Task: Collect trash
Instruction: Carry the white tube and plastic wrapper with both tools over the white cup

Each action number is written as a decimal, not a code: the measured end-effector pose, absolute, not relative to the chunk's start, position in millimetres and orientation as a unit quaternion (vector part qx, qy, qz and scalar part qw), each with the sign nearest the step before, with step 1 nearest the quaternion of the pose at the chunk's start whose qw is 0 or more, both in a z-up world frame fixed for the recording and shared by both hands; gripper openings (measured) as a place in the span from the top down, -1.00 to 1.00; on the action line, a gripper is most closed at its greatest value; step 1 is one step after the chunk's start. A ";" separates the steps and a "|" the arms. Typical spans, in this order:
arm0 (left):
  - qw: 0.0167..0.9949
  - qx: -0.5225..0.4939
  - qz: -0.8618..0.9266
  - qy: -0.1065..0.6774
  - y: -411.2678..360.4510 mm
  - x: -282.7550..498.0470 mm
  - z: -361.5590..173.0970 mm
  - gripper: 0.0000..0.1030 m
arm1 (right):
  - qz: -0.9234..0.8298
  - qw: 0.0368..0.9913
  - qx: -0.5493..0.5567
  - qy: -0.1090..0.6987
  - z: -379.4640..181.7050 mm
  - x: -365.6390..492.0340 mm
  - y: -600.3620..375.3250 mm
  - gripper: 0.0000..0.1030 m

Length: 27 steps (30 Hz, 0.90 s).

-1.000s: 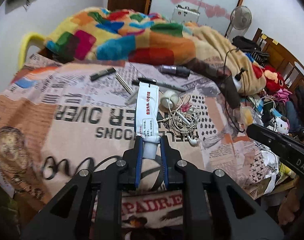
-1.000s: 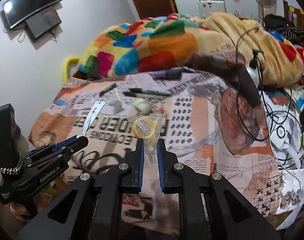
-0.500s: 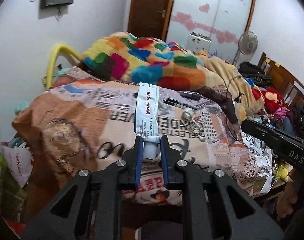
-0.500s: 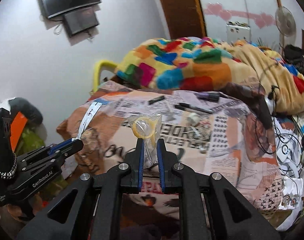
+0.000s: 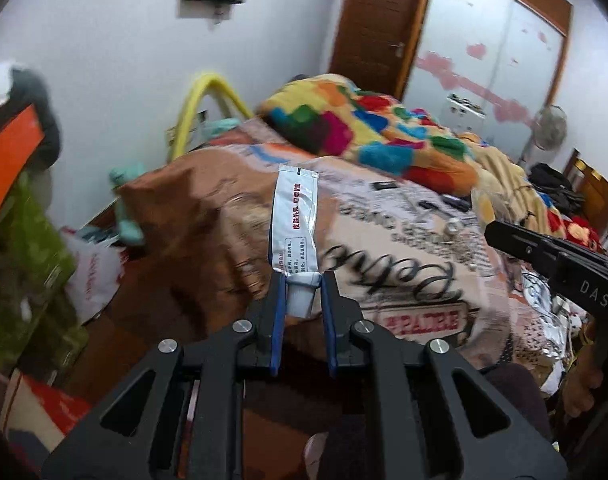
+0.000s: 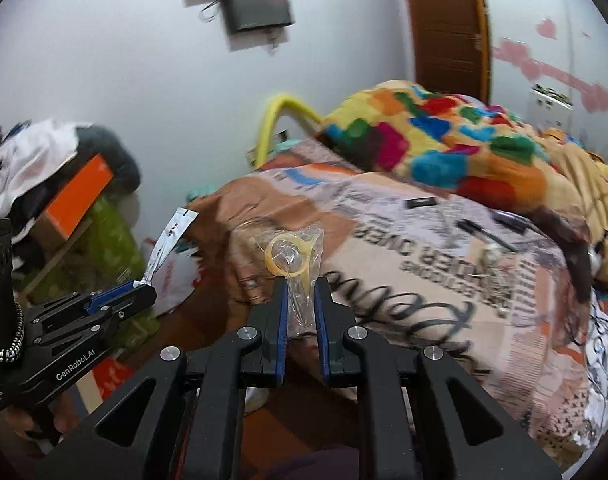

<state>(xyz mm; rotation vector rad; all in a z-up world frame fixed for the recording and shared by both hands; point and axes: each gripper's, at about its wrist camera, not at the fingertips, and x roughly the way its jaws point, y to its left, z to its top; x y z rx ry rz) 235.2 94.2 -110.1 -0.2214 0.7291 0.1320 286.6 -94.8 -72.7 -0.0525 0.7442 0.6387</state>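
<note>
The left gripper (image 5: 300,280) was clamped on the cap end of a flattened white ointment tube (image 5: 293,216), its long axis running straight forward from the jaws. The right gripper (image 6: 300,284) pinched a clear plastic wrapper (image 6: 293,264). Both items hung off the near corner of the bed (image 5: 404,248); a white plastic bag (image 5: 97,276) lay on the floor to the left, nearer the left gripper
</note>
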 end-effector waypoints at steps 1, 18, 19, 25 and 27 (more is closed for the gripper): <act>0.924 -0.112 0.072 0.358 101.4 230.0 -113.0 0.68 | 0.315 0.878 -0.030 0.359 -74.8 284.4 -86.4 0.78; 0.852 -0.181 0.164 0.464 193.3 183.9 -231.0 0.68 | 0.409 0.783 -0.139 0.447 -167.6 256.0 48.4 0.78; 0.847 -0.183 0.166 0.471 195.4 184.2 -237.7 0.68 | 0.411 0.776 -0.146 0.455 -176.2 256.5 54.1 0.78; 0.807 -0.202 0.178 0.526 209.2 190.6 -297.0 0.68 | 0.410 0.741 -0.188 0.497 -226.7 266.7 85.9 0.77; 0.794 -0.210 0.180 0.541 214.0 193.5 -315.1 0.68 | 0.409 0.725 -0.189 0.522 -246.7 276.3 96.1 0.77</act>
